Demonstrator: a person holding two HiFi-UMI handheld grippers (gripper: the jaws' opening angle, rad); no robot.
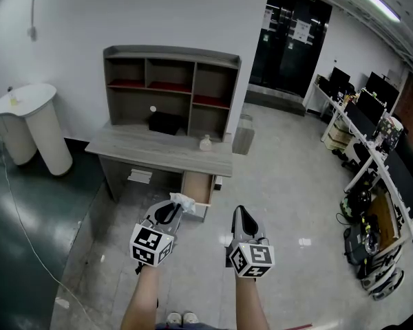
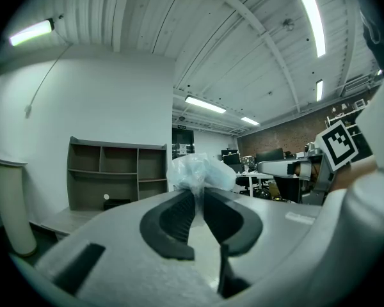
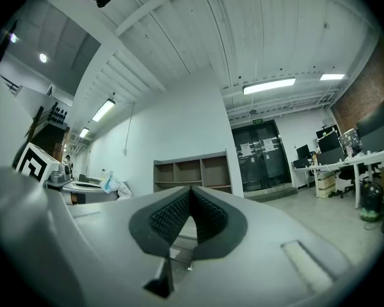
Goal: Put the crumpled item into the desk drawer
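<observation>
**Crumpled item pinched in the left gripper, short of the open desk drawer**

The crumpled item [image 2: 202, 171], a wad of pale, see-through plastic film, is held in the air. It sticks out past the tips of the left gripper [image 2: 196, 196]. The dark ribbed jaws are drawn narrow and clamp only a thin neck of the film, so most of the wad bulges free above and ahead of them. The right gripper [image 3: 191, 192] is level beside the left one, its jaws closed together with nothing between them.

Seen from the head camera, the wad hangs just in front of the drawer [image 1: 195, 186]. The drawer is pulled out low on the right side of a grey desk [image 1: 158, 154], showing a light wooden inside. The left gripper view shows the desk some way ahead, so the wad is likely not over the opening yet. A shelved hutch [image 1: 169, 81] stands on the desk, with a small bottle [image 1: 205, 143] near its right end.

The main risk seems to be the hold. With so little film between the jaws, a quick swing could pull the light wad free onto the floor [image 1: 275, 184]. Letting go before it is above the opening would do the same. The springy film may also catch on the drawer front and hang over the edge.
</observation>
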